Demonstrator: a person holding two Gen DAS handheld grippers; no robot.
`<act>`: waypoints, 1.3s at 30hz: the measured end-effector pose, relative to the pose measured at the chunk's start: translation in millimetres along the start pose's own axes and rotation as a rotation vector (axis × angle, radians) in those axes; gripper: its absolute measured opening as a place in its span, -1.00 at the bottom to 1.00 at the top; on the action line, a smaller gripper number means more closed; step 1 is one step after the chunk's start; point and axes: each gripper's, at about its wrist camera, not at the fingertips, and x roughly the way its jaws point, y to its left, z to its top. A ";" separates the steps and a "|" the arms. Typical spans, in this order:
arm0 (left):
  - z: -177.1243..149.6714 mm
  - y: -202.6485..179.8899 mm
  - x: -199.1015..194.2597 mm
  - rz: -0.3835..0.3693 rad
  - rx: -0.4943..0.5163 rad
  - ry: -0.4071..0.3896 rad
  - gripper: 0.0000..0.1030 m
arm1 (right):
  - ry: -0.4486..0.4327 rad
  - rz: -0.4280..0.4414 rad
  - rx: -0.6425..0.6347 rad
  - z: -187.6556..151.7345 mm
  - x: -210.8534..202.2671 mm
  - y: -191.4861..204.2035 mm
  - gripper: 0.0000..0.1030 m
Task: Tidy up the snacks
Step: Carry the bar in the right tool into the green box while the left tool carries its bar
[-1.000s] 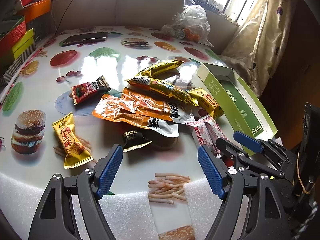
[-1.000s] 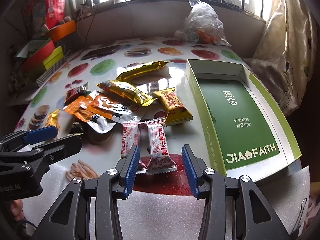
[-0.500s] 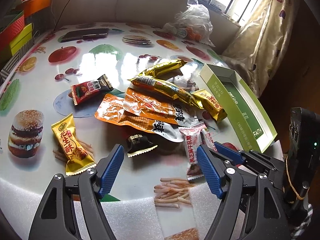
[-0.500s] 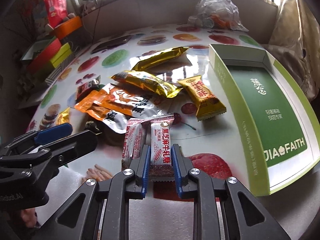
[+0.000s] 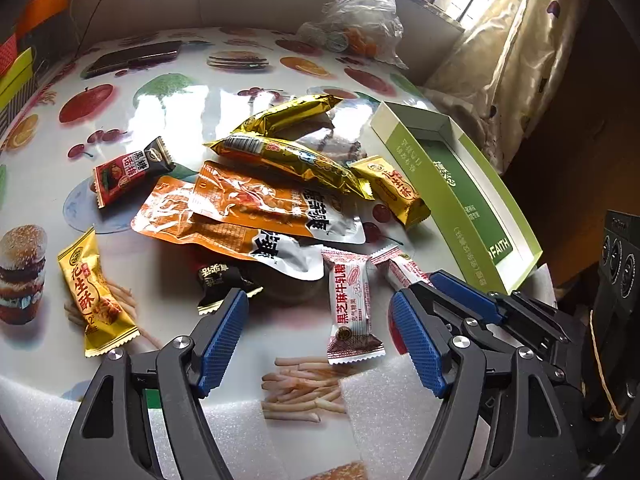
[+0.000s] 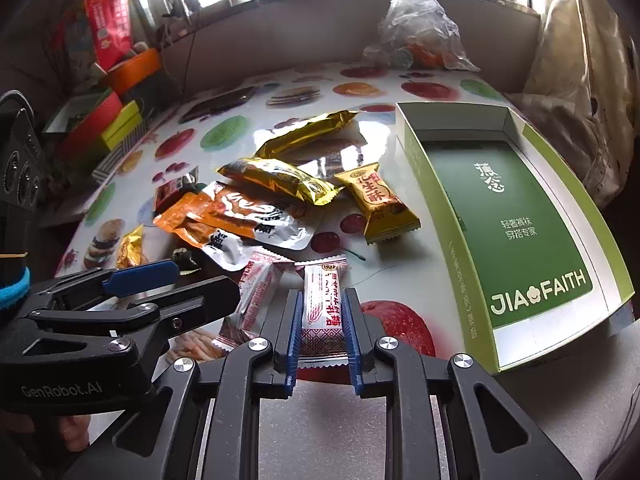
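The right gripper is clamped across the near end of a white-and-red candy bar, whose length points to 12 o'clock. The green box lies at 2 o'clock. The left gripper hangs open, empty.

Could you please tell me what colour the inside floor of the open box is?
Dark green with white lettering, clearest in the right wrist view.

Snack packets lie heaped on the table, left of the box.
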 end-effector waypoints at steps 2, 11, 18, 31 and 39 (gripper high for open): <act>-0.4 -3.7 2.9 0.003 0.019 0.016 0.47 | -0.004 -0.031 -0.013 -2.5 -2.2 -1.7 -0.63; -4.7 -18.4 18.4 0.043 0.090 0.064 0.14 | 0.014 -0.067 -0.025 -11.8 -1.3 -12.9 -0.64; -1.0 -17.8 21.0 0.063 0.101 0.064 -0.06 | 0.024 -0.056 -0.022 -12.1 -0.1 -12.8 -0.64; 1.2 -20.0 24.4 0.055 0.111 0.058 -0.57 | 0.036 -0.039 0.005 -12.2 3.6 -17.2 -0.64; 0.4 -18.7 15.1 0.045 0.108 0.036 -0.59 | 0.026 -0.025 0.009 -11.5 3.4 -16.4 -0.64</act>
